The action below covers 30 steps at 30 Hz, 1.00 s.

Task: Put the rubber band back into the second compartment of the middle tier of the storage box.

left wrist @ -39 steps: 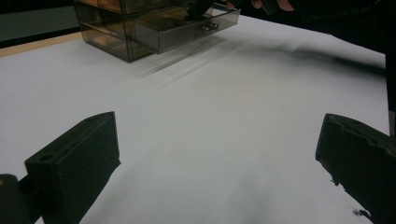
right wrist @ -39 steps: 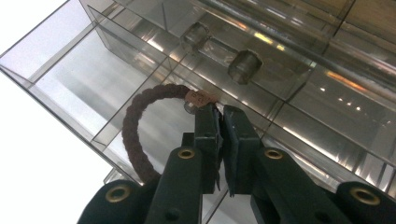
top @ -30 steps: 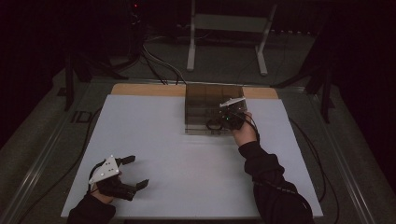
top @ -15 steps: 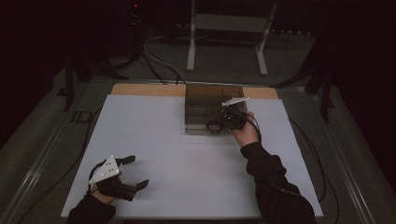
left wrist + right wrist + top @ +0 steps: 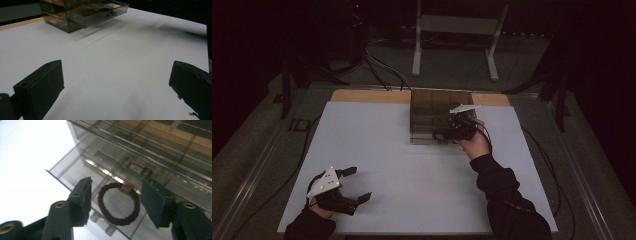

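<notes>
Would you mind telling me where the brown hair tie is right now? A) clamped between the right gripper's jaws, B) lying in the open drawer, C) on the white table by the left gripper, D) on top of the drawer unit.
B: the hair tie lies flat in the open drawer, between the right gripper's spread jaws, untouched.

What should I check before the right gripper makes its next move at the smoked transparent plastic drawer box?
1. Lower drawer of the smoked transparent plastic drawer box pulled open: ok.
2. Dark brown hair tie ring lies inside the drawer: ok.
3. Right gripper open, not gripping the ring: ok.
4. Right jaws clear of the drawer walls: cannot tell.
5. Left gripper open, resting apart on the white table: ok.
</notes>
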### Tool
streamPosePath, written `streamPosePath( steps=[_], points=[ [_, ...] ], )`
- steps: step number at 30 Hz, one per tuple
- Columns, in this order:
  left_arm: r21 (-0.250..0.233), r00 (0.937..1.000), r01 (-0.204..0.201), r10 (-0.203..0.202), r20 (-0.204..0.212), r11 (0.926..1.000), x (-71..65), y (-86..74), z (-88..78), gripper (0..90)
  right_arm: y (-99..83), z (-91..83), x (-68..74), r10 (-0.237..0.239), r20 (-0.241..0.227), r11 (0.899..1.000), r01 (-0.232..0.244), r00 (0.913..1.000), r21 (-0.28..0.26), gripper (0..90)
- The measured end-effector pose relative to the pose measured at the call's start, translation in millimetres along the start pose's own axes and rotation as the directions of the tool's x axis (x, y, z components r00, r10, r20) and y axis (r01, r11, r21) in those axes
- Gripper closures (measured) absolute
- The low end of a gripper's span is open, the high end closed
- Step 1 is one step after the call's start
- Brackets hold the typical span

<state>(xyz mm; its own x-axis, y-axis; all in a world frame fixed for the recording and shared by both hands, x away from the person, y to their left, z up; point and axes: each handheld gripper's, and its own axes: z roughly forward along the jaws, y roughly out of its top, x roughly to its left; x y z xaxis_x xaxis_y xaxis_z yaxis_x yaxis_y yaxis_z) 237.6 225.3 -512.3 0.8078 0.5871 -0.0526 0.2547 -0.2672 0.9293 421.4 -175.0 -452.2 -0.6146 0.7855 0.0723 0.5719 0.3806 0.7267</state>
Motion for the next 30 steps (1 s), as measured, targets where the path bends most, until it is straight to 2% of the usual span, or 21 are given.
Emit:
streamPosePath(
  steps=[5,7,10,16,19,22,23,24,30],
  points=[
    [0.0,1.0,-0.001,0.001,0.0,1.0,-0.2,0.0,0.0,0.4,1.2,-4.4,5.6,-0.006,-0.009,1.0,0.006,0.9999,-0.015,32.2],
    [-0.002,1.0,0.001,-0.001,0.001,1.0,0.0,0.3,-0.2,0.4,1.4,-6.8,9.1,-0.009,-0.024,1.0,0.009,0.9997,-0.018,22.8],
    [-0.002,1.0,0.0,0.0,0.001,1.0,-0.1,0.2,-0.6,0.4,1.8,-10.4,12.5,-0.012,-0.032,0.999,0.011,0.9994,-0.037,17.6],
    [0.0,1.0,-0.003,0.003,0.003,1.0,-0.5,0.3,0.0,0.4,2.8,-17.4,19.1,-0.03,-0.064,0.998,0.027,0.9975,-0.059,14.1],
    [-0.001,1.0,0.002,-0.002,0.002,1.0,-0.1,0.3,0.1,0.4,1.8,-20.2,23.1,-0.045,-0.055,0.997,0.041,0.9975,-0.066,13.3],
    [-0.004,1.0,0.002,-0.002,0.003,1.0,0.0,0.5,-0.2,0.4,0.2,-23.9,25.2,-0.05,-0.075,0.996,0.044,0.996,-0.081,9.0],
    [-0.004,1.0,0.002,-0.002,0.003,1.0,0.0,0.5,-0.2,0.4,0.2,-23.9,25.2,-0.05,-0.075,0.996,0.044,0.996,-0.081,9.0],
    [-0.005,1.0,0.004,-0.004,0.001,1.0,0.3,0.5,-0.4,0.4,-0.5,-28.3,26.7,-0.066,-0.074,0.994,0.058,0.9951,-0.097,2.4],
    [-0.003,1.0,0.004,-0.004,0.001,1.0,0.0,0.4,-0.2,0.4,-3.9,-37.4,27.5,-0.095,-0.06,0.987,0.086,0.9937,-0.137,0.0]
  ],
)
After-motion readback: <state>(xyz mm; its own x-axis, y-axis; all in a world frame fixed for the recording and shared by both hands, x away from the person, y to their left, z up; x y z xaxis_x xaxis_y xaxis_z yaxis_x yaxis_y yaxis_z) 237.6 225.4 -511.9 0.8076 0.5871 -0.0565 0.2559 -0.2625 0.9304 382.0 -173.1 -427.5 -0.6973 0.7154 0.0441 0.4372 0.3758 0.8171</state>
